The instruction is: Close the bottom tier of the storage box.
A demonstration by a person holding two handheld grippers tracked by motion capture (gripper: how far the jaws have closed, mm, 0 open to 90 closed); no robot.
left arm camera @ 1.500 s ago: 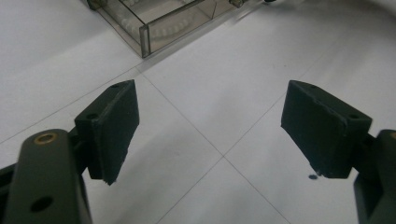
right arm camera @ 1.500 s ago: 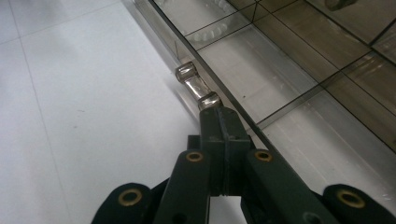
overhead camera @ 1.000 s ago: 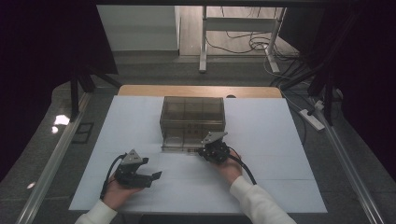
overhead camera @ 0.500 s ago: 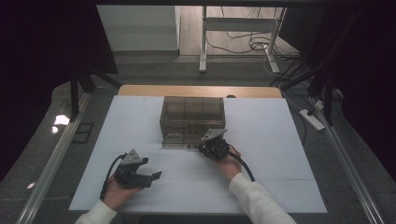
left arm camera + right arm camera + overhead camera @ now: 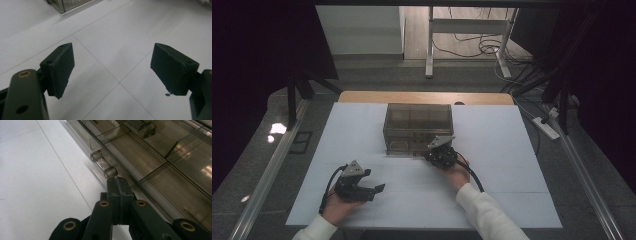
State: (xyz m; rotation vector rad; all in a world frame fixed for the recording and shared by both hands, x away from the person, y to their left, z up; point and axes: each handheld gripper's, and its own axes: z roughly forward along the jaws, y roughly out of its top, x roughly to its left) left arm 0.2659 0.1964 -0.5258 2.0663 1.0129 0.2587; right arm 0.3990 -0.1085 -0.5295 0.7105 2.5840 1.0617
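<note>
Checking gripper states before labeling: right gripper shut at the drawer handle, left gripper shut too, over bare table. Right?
Not quite. The left gripper is open: the left gripper view shows its jaws wide apart over the white table. The right gripper is shut by the clear drawer handle.

Both forearms reach in from the near edge in white sleeves. The left gripper [image 5: 357, 184] sits low, its jaws spread wide apart. The right gripper [image 5: 441, 152] is extended farther forward, jaws pressed together, seemingly with nothing between them.
</note>
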